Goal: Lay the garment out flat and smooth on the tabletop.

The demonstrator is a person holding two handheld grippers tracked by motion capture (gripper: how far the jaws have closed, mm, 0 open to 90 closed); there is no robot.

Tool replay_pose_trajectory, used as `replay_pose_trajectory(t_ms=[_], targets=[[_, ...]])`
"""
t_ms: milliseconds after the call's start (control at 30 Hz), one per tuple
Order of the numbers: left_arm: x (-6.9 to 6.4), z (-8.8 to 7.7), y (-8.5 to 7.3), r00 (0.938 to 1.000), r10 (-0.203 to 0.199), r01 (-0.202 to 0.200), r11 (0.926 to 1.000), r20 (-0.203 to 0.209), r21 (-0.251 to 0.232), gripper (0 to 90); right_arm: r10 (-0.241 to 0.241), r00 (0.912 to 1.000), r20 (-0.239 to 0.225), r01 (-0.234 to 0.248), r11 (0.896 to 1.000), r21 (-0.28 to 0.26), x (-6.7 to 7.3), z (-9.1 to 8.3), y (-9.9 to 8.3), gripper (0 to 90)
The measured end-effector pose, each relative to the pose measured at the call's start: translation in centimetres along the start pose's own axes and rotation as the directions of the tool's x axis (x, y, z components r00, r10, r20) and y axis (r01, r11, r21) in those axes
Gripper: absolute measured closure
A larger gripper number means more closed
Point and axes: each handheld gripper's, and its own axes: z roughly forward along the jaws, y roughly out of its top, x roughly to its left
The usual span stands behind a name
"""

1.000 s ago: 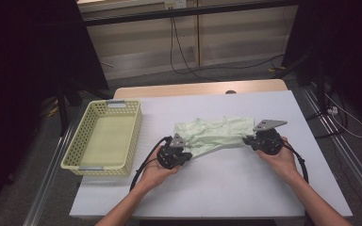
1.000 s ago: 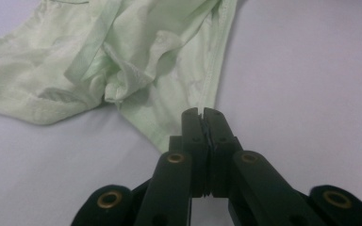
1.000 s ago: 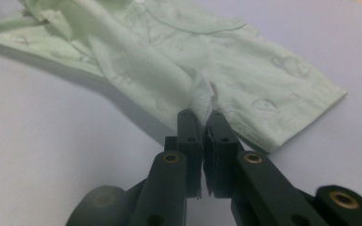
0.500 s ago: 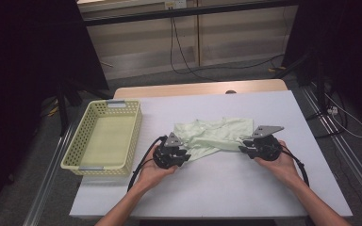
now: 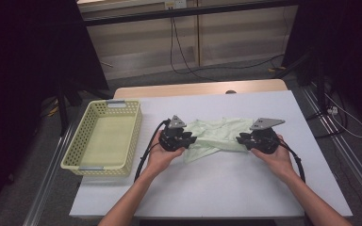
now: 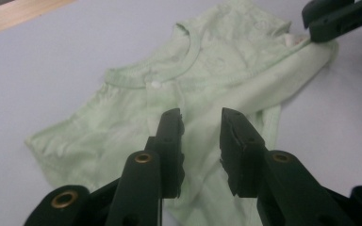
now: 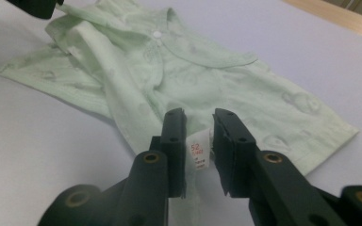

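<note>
While one white table (image 5: 226, 188) holds it all, one yellow basket (image 5: 104, 139) sits at its left and one green baby shirt (image 5: 217, 136) lies mid-table. Two grippers hang over the shirt's ends: left gripper (image 6: 201, 123) slightly open, holding nothing; right gripper (image 7: 199, 123), just closing, straddles one white tag (image 7: 199, 151).

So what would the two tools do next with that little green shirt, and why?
Probably close again on the cloth. The left tool and the right tool have just been opening and closing, and both now stand with a gap between the jaws. The green shirt lies crumpled on the table, its white label between the right tool's jaws. A fresh grip at each end would let them pull it flat.
</note>
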Motion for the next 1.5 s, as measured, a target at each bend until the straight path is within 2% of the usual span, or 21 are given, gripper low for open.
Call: replay_pose_trajectory(t_ms=[133,167,200,267,400,467,600,667,733,767,900,1000,1133,1167,1300,1500], targets=[[0.9,1.9,1.1,0.9990,-0.040,0.040,0.9991,-0.021,0.010,68.7,-0.014,0.9999,-0.001,0.014,0.999,0.034,0.3,0.5,-0.2,76.5],[0.9,2.4,1.3,0.9989,-0.035,0.036,0.9992,-0.032,0.019,68.8,-0.015,0.9999,0.000,0.015,0.999,0.036,0.4,0.5,-0.2,77.0],[0.9,2.9,1.4,0.9985,-0.011,0.013,0.9993,-0.054,0.036,69.2,-0.017,0.9999,-0.002,0.017,0.999,0.039,0.4,0.6,-0.3,77.8],[1.0,3.9,1.5,0.9989,-0.022,0.024,0.9985,-0.041,0.049,68.8,-0.016,0.9999,-0.004,0.016,0.999,0.044,0.5,0.7,-0.3,79.0],[1.3,4.7,1.4,0.9987,-0.040,0.041,0.9984,-0.032,0.038,65.5,-0.018,0.9998,-0.007,0.019,0.998,0.057,0.6,0.9,-0.5,81.5],[1.2,4.7,1.4,0.9997,-0.022,0.022,0.9987,-0.008,0.046,65.3,-0.018,0.9998,-0.004,0.019,0.998,0.057,0.6,0.9,-0.5,83.0],[0.7,4.8,1.4,0.9999,0.006,-0.005,0.9976,-0.015,0.069,63.8,-0.017,0.9999,-0.003,0.017,0.998,0.055,0.6,0.9,-0.4,85.8],[0.8,5.0,1.2,0.9994,-0.007,0.010,0.9962,-0.035,0.086,70.0,-0.016,0.9999,-0.002,0.016,0.998,0.055,0.6,0.9,-0.4,85.9],[1.0,5.1,0.8,0.9983,-0.032,0.037,0.9934,-0.049,0.109,83.0,-0.014,0.9999,-0.005,0.015,0.998,0.054,0.6,0.9,-0.4,86.3],[1.1,5.1,0.8,0.9987,-0.039,0.042,0.9935,-0.034,0.106,87.8,-0.013,0.9999,-0.006,0.013,0.998,0.054,0.6,0.9,-0.4,86.6],[1.0,4.7,0.9,0.9984,-0.053,0.054,0.9951,-0.023,0.083,88.8,-0.006,0.9999,-0.011,0.007,0.999,0.047,0.5,0.9,-0.4,86.7],[0.8,3.4,1.3,0.9988,-0.049,0.049,0.9981,0.002,0.039,88.8,0.009,0.9999,-0.012,-0.009,1.000,0.027,0.3,0.6,-0.4,85.4],[0.3,1.8,0.8,0.9973,-0.073,0.073,0.9973,0.010,-0.008,88.8,0.023,0.9995,-0.024,-0.023,1.000,0.007,0.2,0.0,-0.3,85.7],[0.2,1.4,0.7,0.9980,-0.062,0.062,0.9980,0.006,-0.011,88.7,0.020,0.9995,-0.023,-0.019,1.000,0.007,0.2,-0.1,-0.3,86.1],[-0.1,0.4,0.3,0.9970,-0.072,0.072,0.9971,0.030,-0.025,88.8,0.018,0.9997,-0.014,-0.018,1.000,0.019,0.2,-0.4,-0.5,86.4],[-0.9,-0.7,0.1,0.9976,-0.038,0.041,0.9977,0.058,-0.054,88.7,0.006,0.9997,-0.025,-0.005,0.999,0.032,0.4,-0.2,-0.5,83.8]])
